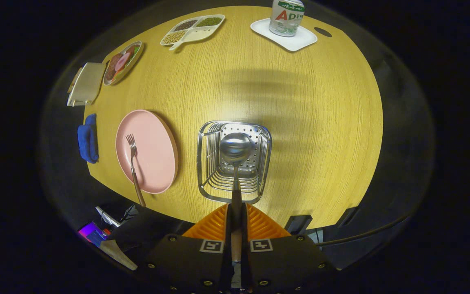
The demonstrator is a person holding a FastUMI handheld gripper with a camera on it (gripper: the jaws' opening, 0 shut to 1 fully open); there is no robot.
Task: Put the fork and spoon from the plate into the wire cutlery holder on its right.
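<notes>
Steel spoon (236,148) is hanging bowl-first over the wire cutlery holder (233,162), its handle pinched between the closed gripper (236,212) fingers. Fork (133,163) is lying on the pink plate (147,151). Released off-centre, the spoon risks striking the rim and tipping out.

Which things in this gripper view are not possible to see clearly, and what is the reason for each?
- Spoon bowl: motion-blurred over the wire cutlery holder, so its depth inside is unclear.
- Spoon handle: mostly hidden between the fingers of the gripper, shut on it.
- Fork handle end: juts past the pink plate rim into the dark table edge.
- Food in the divided tray: too small to identify.
</notes>
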